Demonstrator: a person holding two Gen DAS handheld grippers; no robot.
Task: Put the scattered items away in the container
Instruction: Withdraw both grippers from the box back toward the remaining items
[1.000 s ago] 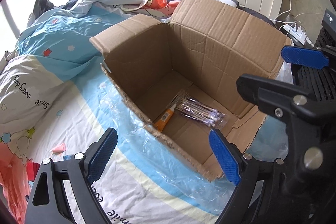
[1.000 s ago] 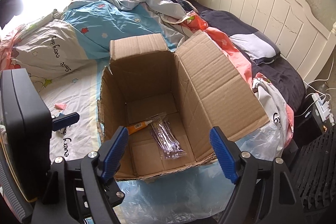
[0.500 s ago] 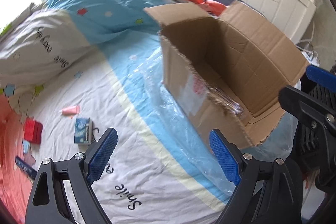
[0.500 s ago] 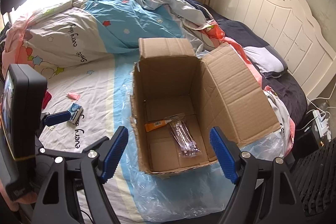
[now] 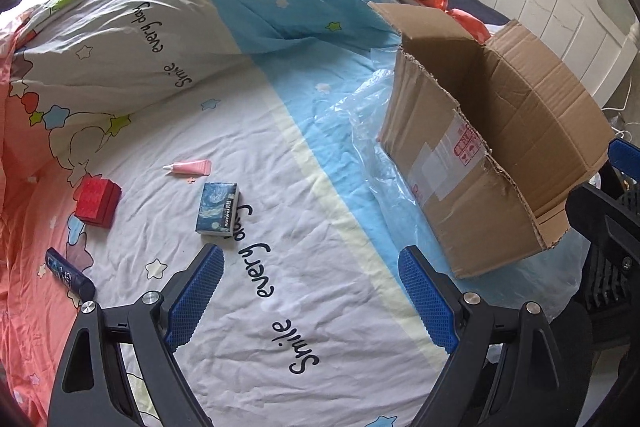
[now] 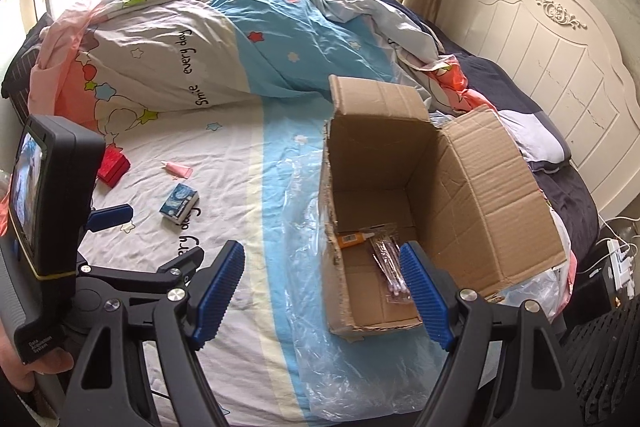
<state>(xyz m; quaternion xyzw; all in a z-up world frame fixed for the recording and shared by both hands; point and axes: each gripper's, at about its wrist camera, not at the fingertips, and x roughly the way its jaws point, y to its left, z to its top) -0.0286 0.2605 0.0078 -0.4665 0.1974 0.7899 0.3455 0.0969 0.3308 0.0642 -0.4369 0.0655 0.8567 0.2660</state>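
Note:
An open cardboard box [image 5: 476,215] [image 6: 500,187] stands on the bed at the right. It holds an orange tube [image 6: 352,238] and a clear pack of swabs [image 6: 390,267]. On the sheet to the left lie a blue starry tissue pack [image 5: 217,209] [image 6: 180,203], a pink tube [image 5: 190,167] [image 6: 177,169], a red box [image 5: 97,202] [image 6: 114,163] and a dark blue tube [image 5: 68,273]. My left gripper [image 5: 310,293] is open and empty, just short of the tissue pack. My right gripper [image 6: 320,291] is open and empty at the box's near left wall.
A clear plastic sheet [image 5: 368,131] [image 6: 320,359] lies under the box. A rumpled quilt [image 5: 180,27] is piled at the back. A white headboard [image 6: 560,47] stands at the right, with a power strip [image 6: 620,267] beyond the bed edge.
My left gripper has swung left, away from the box and toward the scattered items. My right gripper has drawn back and left from over the box.

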